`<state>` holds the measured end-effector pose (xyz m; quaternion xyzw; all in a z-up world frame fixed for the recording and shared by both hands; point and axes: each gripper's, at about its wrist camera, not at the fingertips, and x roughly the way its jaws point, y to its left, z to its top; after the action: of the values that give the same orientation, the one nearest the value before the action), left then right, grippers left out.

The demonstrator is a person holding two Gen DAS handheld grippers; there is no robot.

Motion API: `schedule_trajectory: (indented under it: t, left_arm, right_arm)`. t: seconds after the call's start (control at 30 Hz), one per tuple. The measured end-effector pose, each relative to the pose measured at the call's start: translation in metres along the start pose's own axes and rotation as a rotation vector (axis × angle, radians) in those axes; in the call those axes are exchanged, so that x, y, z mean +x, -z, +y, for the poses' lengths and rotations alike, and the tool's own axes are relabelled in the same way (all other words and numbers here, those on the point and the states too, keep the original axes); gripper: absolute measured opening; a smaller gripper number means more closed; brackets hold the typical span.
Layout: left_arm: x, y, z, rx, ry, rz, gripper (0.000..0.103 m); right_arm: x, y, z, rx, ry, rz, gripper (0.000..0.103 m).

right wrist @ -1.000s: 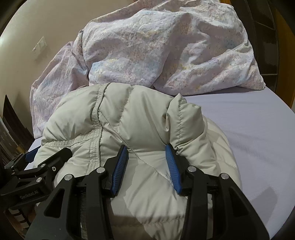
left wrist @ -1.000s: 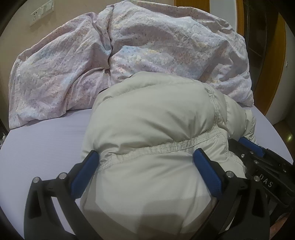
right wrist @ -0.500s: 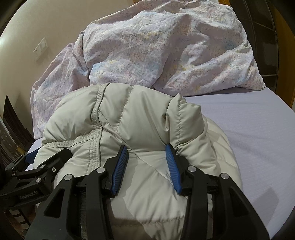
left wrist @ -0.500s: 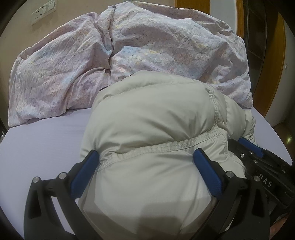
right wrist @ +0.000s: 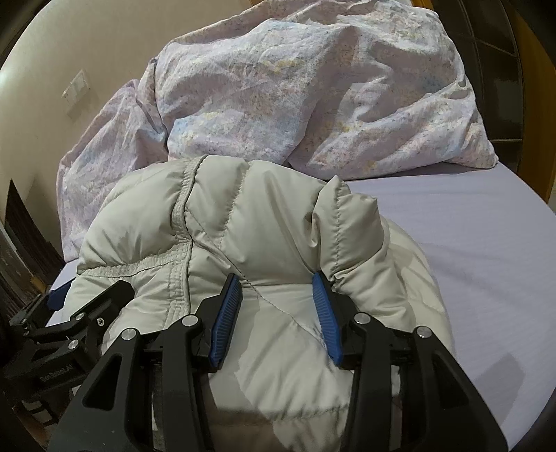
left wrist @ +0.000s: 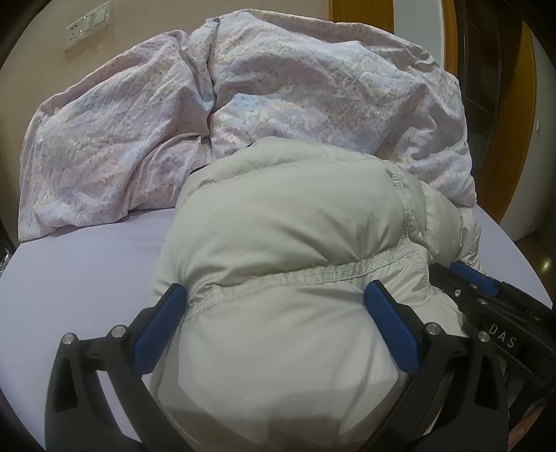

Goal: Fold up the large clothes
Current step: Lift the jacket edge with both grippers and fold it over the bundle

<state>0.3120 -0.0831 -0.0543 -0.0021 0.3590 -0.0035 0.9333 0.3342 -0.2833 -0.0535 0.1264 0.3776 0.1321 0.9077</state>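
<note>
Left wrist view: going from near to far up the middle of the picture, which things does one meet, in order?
left gripper → beige puffer jacket → floral duvet → wall

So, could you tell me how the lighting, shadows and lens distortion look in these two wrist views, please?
Left wrist view: sharp, strong fisheye curving the bed sheet, a shadow across the jacket's near edge. Right wrist view: same bending and dark corners, soft glare on the jacket, a shadow on the sheet at lower right.
</note>
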Motion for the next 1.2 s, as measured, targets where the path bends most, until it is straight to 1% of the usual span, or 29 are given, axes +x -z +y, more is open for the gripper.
schedule_trajectory:
  t: [0.07,0.1,0.13,0.17,0.23,0.3,0.33,0.37,0.4,0.47,0.53,0.6,0.73,0.8,0.87,0.97,1.03,1.13,1.2]
  left_arm:
    - [-0.005,-0.002,0.002,0.004,0.013,0.015,0.101]
    - [-0.008,-0.002,0.004,0.005,0.019,0.021,0.101]
    - [-0.011,-0.003,0.005,0.008,0.023,0.026,0.101]
    - [-0.016,-0.004,0.008,0.011,0.028,0.032,0.101]
    - [-0.027,-0.004,0.012,0.022,0.030,0.033,0.101]
    - [-0.039,-0.004,0.019,0.035,0.028,0.028,0.101]
    - [-0.044,-0.005,0.023,0.038,0.028,0.027,0.101]
    - [-0.050,-0.005,0.030,0.037,0.025,0.027,0.101]
    - [-0.054,-0.006,0.037,0.034,0.025,0.029,0.101]
    - [-0.059,-0.008,0.052,0.027,0.015,0.042,0.101]
    - [-0.060,-0.009,0.062,0.023,0.007,0.063,0.101]
    - [-0.057,-0.010,0.073,0.006,0.028,0.102,0.101]
    - [-0.049,-0.010,0.085,-0.037,0.092,0.174,0.101]
    - [-0.039,-0.009,0.089,-0.071,0.156,0.224,0.101]
    - [-0.032,-0.008,0.092,-0.098,0.191,0.256,0.101]
    - [-0.022,-0.005,0.097,-0.142,0.255,0.293,0.101]
    - [-0.015,-0.003,0.099,-0.164,0.293,0.315,0.101]
    - [-0.008,-0.002,0.097,-0.169,0.320,0.330,0.101]
    - [-0.005,-0.003,0.099,-0.181,0.345,0.339,0.101]
  right_arm:
    - [-0.005,-0.002,0.002,0.010,0.015,0.013,0.048]
    - [-0.008,-0.002,0.003,0.013,0.015,0.019,0.052]
    - [-0.011,-0.003,0.004,0.014,0.011,0.024,0.060]
    - [-0.015,-0.004,0.005,0.013,0.008,0.032,0.064]
    - [-0.023,-0.003,0.007,0.010,0.013,0.041,0.082]
    - [-0.035,-0.004,0.006,0.012,0.027,0.045,0.088]
    - [-0.039,-0.004,0.005,0.015,0.021,0.051,0.095]
    - [-0.043,-0.004,0.002,0.022,0.018,0.060,0.100]
    - [-0.049,-0.006,-0.004,0.040,0.036,0.067,0.102]
    - [-0.057,-0.006,-0.013,0.069,0.053,0.062,0.102]
    - [-0.063,-0.009,-0.029,0.121,0.038,0.074,0.102]
    - [-0.065,-0.011,-0.041,0.165,0.024,0.093,0.102]
    - [-0.057,-0.013,-0.061,0.251,-0.049,0.175,0.102]
    - [-0.046,-0.013,-0.069,0.301,-0.107,0.240,0.102]
    - [-0.032,-0.010,-0.077,0.354,-0.143,0.304,0.102]
    - [-0.019,-0.006,-0.085,0.393,-0.170,0.344,0.102]
    - [-0.011,-0.003,-0.088,0.418,-0.213,0.371,0.102]
    - [-0.004,-0.002,-0.089,0.424,-0.252,0.406,0.102]
    - [-0.003,-0.004,-0.089,0.411,-0.252,0.416,0.102]
